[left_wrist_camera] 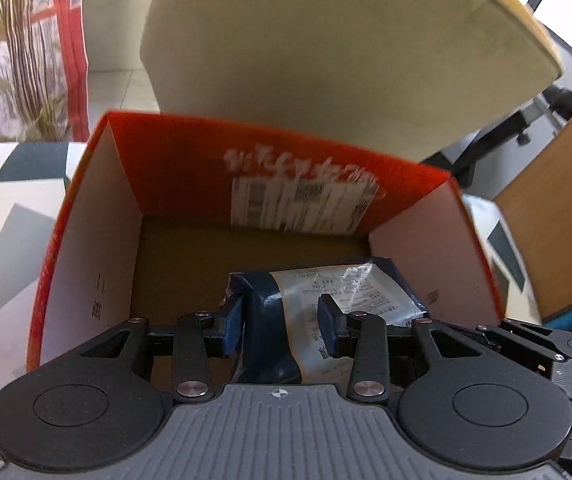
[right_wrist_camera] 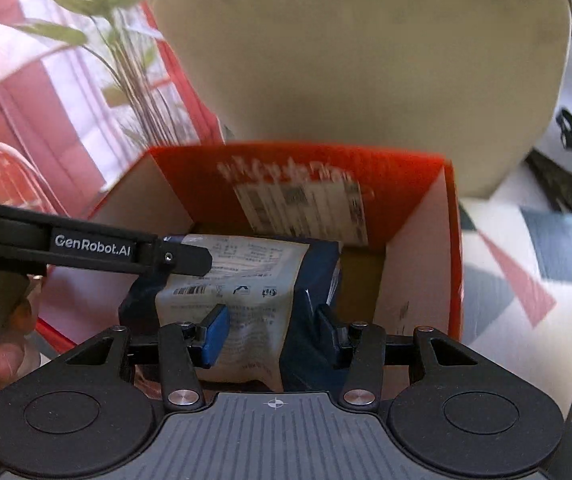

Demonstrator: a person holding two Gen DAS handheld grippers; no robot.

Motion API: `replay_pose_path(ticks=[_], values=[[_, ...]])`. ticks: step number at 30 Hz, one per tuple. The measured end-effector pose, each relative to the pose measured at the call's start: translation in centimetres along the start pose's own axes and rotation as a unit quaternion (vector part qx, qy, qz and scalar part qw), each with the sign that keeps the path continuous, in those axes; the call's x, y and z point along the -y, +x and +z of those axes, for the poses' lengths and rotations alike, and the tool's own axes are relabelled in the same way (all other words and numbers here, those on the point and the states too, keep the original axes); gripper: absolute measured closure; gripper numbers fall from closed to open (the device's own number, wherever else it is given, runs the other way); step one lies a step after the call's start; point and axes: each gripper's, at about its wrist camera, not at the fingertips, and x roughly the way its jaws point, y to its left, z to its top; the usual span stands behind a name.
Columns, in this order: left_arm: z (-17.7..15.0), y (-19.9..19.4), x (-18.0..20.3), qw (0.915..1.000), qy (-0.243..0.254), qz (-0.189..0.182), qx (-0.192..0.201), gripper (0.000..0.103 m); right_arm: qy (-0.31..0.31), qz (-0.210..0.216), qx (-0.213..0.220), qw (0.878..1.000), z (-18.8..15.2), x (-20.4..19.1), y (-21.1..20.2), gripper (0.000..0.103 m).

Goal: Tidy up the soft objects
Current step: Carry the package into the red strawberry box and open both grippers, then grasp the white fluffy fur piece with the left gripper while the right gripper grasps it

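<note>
Holding a soft navy packet (left_wrist_camera: 270, 320) from both sides, I have it inside the open orange cardboard box (left_wrist_camera: 86, 216). My left tool (left_wrist_camera: 282, 320) has its blue-padded fingers (left_wrist_camera: 232, 326) pressed against the packet's two flanks, so it is closed on it; the packet sits low, toward the box's near right part, over the brown floor of the box. My right tool (right_wrist_camera: 270, 334) grips the same packet (right_wrist_camera: 246, 304) across its white label panel, with its pads (right_wrist_camera: 216, 334) pinching in.

The label (right_wrist_camera: 230, 300) carries a barcode, a few small symbol marks and lines of fine print I cannot read. A white shipping sticker (left_wrist_camera: 302, 206) sits on the box's far inner wall below white characters, both too blurred to make out. Small dark characters are printed on the left inner wall, unreadable as well.

From the right wrist view, the left tool's arm (right_wrist_camera: 90, 246) crosses in front of the packet and shows "GenRobot.AI" in white letters.

Behind the box stands a beige chair back (left_wrist_camera: 326, 60), and the box rests on a cloth with grey, white and red triangles (right_wrist_camera: 526, 280). A leafy plant (right_wrist_camera: 98, 20) stands at the back left.
</note>
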Motion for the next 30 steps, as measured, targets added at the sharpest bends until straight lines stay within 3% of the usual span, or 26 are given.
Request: replay_pose_path(ticks=[4,11,16,22,30], values=[[-0.3,0.6,-0.4,0.9998,0.009,0.013,-0.008,0.062,0.036,-0.003,-0.026,0.999,-0.4,0.0,1.4,0.058],[-1.1,-1.7,-0.5,0.999,0.025,-0.023,0.031,0.06,0.05,-0.035,-0.015,0.998,-0.9,-0.2,0.3,0.055],[-2.0,-5.8,0.1,0.9942,0.059,0.011,0.089,0.06,0.034,-0.058,0.033,0.997,-1.9,-0.7,-2.8,0.055],[-5.3,-10.7,0.4,0.9847,0.097,0.046,0.137,0.06,0.026,-0.05,0.124,0.991,-5.1,-1.4,-8.1,0.053],[-11.9,-14.4,-1.6,0.9853,0.065,0.052,0.149,0.06,0.038,-0.04,0.168,0.984,-10.0,-1.5,-12.2,0.049]])
